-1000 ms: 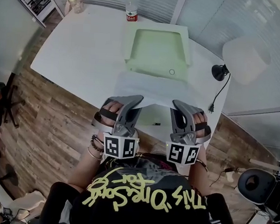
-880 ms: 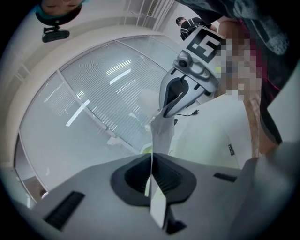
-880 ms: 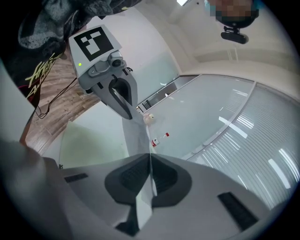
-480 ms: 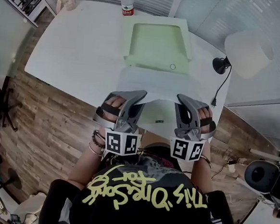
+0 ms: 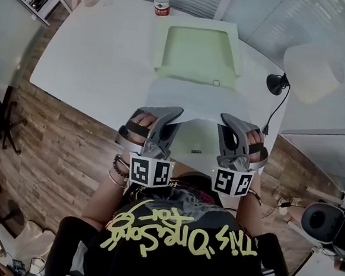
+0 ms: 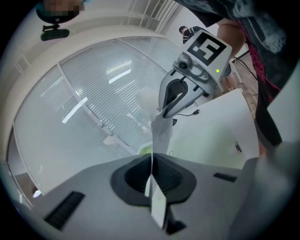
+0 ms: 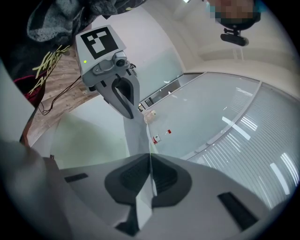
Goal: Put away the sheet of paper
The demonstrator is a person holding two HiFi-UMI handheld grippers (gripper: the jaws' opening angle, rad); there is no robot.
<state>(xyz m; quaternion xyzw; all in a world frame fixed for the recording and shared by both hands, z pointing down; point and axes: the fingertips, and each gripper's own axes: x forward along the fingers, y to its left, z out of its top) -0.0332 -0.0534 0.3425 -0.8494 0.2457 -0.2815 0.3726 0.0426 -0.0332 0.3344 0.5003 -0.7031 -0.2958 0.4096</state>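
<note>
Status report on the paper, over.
Left gripper, right gripper: both shut on sheet of paper. Sheet held by near edge, green folder beyond. Nothing in the way.

White table (image 5: 101, 57): green document folder (image 5: 197, 50) open near the far edge; water bottle (image 5: 162, 0) behind it; black lamp (image 5: 276, 84) at the right edge.

Your right gripper (image 7: 150, 158) had its jaws pressed together on the near edge of the sheet of paper (image 7: 138, 137). The sheet ran edge-on away from them, up to the tip of your left gripper (image 7: 128, 112) under its marker cube (image 7: 99, 42). Below the sheet lay the white tabletop (image 7: 89, 136), with a red-capped bottle (image 7: 156, 138) far off on it and slatted blinds (image 7: 262, 140) beyond.
</note>
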